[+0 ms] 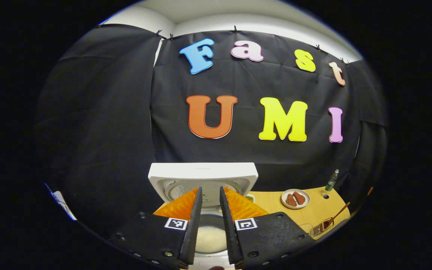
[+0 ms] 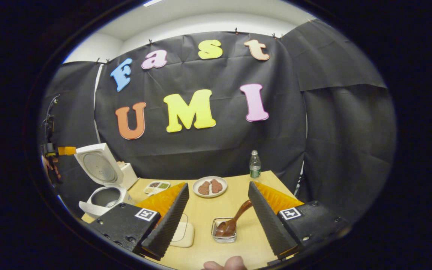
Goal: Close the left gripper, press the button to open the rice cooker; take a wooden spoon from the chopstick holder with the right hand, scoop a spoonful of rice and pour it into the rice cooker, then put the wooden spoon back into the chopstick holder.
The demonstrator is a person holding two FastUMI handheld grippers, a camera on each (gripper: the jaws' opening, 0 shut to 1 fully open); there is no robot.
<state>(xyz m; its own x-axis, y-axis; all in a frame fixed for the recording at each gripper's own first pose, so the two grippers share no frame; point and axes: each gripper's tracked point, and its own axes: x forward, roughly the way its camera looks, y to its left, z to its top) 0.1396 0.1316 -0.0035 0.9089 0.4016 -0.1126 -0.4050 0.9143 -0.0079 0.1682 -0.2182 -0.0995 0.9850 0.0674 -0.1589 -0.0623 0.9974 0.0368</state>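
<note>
The white rice cooker (image 1: 216,258) stands open right under my left gripper (image 1: 210,189), its lid (image 1: 203,174) upright behind the fingers. The inner pot (image 1: 210,236) looks pale. My left gripper's fingers stand nearly together with a thin slit and hold nothing. The cooker (image 2: 105,197) also sits at the table's left end. My right gripper (image 2: 218,185) hangs open above the table. Below and between its fingers, a wooden spoon (image 2: 238,215) leans in a small clear chopstick holder (image 2: 224,234). The spoon (image 1: 338,215) also appears at the far right.
On the wooden table (image 2: 234,195) lie a plate of brown food (image 2: 209,186), a water bottle (image 2: 254,165), a small compartment tray (image 2: 156,186) and a white rounded dish (image 2: 184,233), partly behind my finger. A fingertip (image 2: 225,264) shows at the bottom edge.
</note>
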